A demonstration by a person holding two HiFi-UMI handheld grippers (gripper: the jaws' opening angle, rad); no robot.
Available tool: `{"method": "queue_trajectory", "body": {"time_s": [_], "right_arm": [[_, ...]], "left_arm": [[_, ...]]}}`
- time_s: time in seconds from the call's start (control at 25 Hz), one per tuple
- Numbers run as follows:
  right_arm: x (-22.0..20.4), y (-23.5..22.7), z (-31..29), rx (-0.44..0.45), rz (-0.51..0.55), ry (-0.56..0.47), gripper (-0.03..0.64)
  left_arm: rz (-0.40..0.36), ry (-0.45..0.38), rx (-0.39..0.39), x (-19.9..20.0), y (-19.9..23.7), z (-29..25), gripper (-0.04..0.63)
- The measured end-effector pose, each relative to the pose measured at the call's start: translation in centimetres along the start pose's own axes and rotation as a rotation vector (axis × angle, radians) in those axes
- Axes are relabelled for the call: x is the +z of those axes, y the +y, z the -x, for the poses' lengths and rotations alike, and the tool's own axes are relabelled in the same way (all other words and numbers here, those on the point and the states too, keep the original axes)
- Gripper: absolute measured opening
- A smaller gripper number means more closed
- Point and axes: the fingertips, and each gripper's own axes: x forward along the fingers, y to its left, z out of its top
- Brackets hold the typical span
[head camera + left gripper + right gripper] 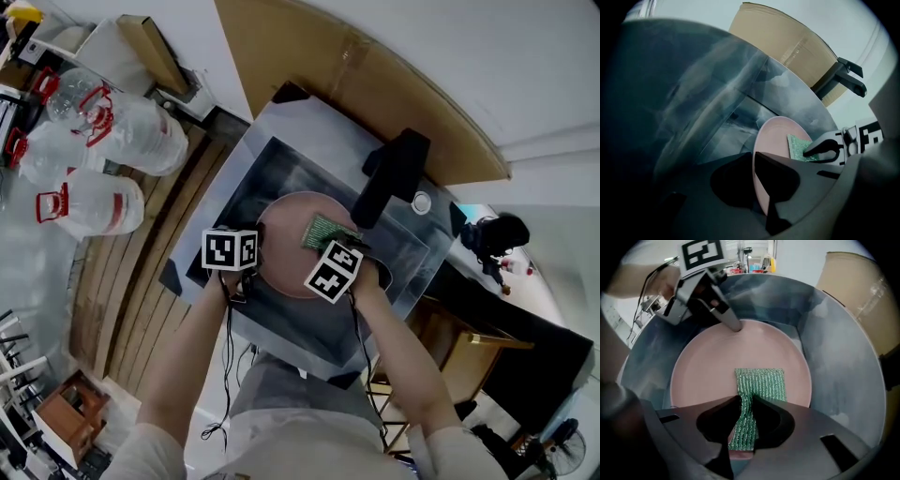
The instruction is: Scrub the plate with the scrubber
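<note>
A round pink plate [286,246] [717,371] lies in a steel sink [281,159]. In the left gripper view the plate [776,138] runs edge-on between the jaws, and my left gripper [757,164] [257,264] is shut on its rim; the right gripper view shows the left gripper [736,326] at the plate's far edge. A green ribbed scrubber [761,383] [325,231] [798,146] rests flat on the plate. My right gripper [746,404] [341,244] is shut on the scrubber's near end and points steeply down at the plate.
A black faucet [392,174] [843,77] reaches over the sink's far side, close to the right gripper. Brown cardboard [375,84] leans behind the sink. Large clear water bottles [103,141] stand on the floor at left. The sink walls [843,362] ring the plate.
</note>
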Motion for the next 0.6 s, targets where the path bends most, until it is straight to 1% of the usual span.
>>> {"method": "queue_trajectory", "body": {"time_s": [0.08, 0.2, 0.44, 0.6], "right_arm": [[1.8, -2.0, -0.2, -0.027, -0.070, -0.060, 0.114], [4.1, -3.3, -0.3, -0.007, -0.120, -0.118, 0.114], [6.6, -2.4, -0.5, 0.022, -0.110, -0.192, 0.114], [7.6, 0.2, -0.6, 0.097, -0.084, -0.215, 0.114]], "left_arm": [[0.000, 0.003, -0.005, 0.0, 0.0, 0.0, 0.035], [-0.010, 0.004, -0.005, 0.0, -0.1, 0.0, 0.034], [0.009, -0.001, -0.011, 0.1, 0.0, 0.0, 0.034], [0.020, -0.008, -0.013, 0.0, 0.0, 0.0, 0.034]]}}
